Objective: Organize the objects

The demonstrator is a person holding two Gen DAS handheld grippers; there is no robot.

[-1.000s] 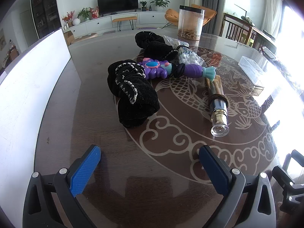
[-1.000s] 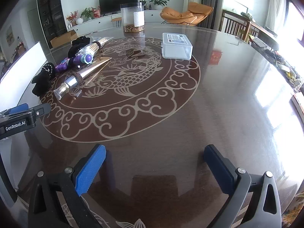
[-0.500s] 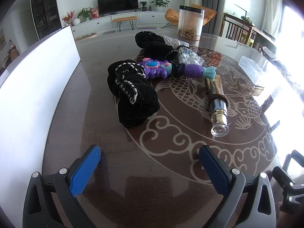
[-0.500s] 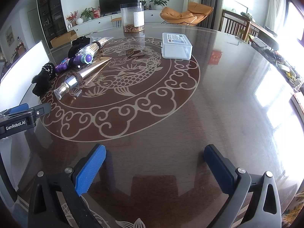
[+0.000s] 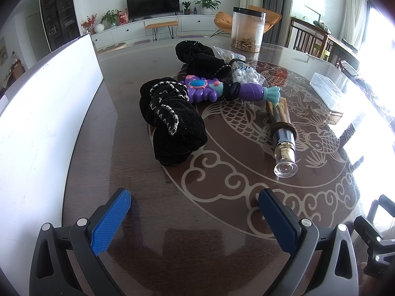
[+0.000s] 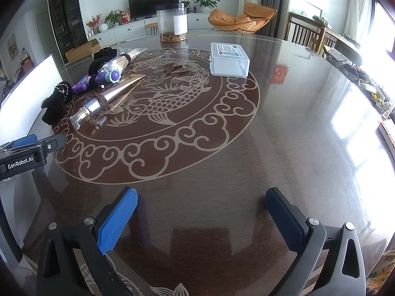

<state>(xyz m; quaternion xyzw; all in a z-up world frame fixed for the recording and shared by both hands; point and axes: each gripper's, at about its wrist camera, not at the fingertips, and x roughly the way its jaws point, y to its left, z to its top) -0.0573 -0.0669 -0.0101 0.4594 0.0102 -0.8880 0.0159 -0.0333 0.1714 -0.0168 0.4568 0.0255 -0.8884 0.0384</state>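
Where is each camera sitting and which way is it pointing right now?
Left wrist view: sits on the left gripper, low over the dark patterned round table, facing the black knitted cloth bundle, purple plastic toy and gold cosmetic tube with clear cap; its open blue-padded fingers show, plus part of the other gripper at right.
Right wrist view: sits on the right gripper, facing across the table toward the clear lidded plastic box; its open fingers show.
Shared: cloth, toy, tube, box, tall clear jar.

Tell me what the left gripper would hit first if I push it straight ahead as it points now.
Probably the near black knitted glove, lying just left of the centre line ahead of the open left gripper. Only bare table lies between. Depth is hard to judge through the fisheye.
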